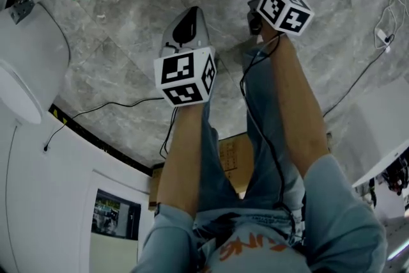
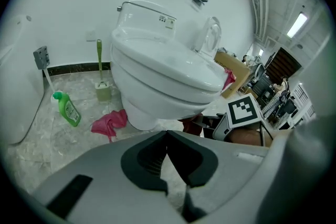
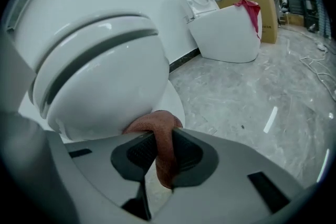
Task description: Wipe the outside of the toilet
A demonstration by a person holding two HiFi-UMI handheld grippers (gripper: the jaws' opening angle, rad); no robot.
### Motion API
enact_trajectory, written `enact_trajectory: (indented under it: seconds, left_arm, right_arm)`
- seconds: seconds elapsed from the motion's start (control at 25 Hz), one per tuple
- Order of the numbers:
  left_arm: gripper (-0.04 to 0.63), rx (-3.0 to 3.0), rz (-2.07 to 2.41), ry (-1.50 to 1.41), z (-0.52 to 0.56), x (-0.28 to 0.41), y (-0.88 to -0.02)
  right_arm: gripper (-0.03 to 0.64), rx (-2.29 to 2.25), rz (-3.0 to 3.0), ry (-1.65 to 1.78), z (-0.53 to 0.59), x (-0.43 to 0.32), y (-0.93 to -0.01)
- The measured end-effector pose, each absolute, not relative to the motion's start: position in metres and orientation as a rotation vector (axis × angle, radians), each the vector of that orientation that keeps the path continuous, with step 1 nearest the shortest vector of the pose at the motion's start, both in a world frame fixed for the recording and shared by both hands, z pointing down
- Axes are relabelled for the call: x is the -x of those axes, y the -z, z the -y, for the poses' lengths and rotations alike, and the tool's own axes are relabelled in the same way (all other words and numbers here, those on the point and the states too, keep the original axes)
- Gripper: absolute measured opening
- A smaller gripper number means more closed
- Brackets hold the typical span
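The right gripper (image 3: 160,150) has its jaws clamped on a thin fold of reddish-brown cloth (image 3: 157,124) pressed to the low curve of the toilet (image 3: 100,73). I judge that so slim a bite could slip out under a firm stroke, or let bare jaws scrape the glaze. The left gripper (image 2: 168,145) (jaws closed on nothing) is held short of the bowl, over a glossy grey marbled floor (image 3: 247,97), likely slick when wet, where a cable (image 1: 83,114), a green bottle (image 2: 67,108) and a pink rag (image 2: 109,122) lie about the white-walled room.
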State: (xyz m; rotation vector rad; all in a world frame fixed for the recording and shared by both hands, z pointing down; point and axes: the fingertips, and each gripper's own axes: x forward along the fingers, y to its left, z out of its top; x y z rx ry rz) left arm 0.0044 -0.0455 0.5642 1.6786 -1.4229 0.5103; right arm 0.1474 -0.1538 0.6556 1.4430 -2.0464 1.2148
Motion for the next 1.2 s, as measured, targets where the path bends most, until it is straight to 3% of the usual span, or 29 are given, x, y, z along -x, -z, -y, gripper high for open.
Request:
enact_trajectory:
  seconds: [0.6,1.2]
  left_arm:
    - [-0.005,-1.699,1.447,-0.421,0.061,-0.072,-0.461]
    - [-0.005,-1.873,1.639,-0.202,0.09,-0.015,-0.205]
  right_arm:
    - [0.072,-1.39,2.176,-1.136,0.167,-0.231,-0.521]
    - [0.072,-1.416,2.533,-0.969,0.144,-0.184,-0.224]
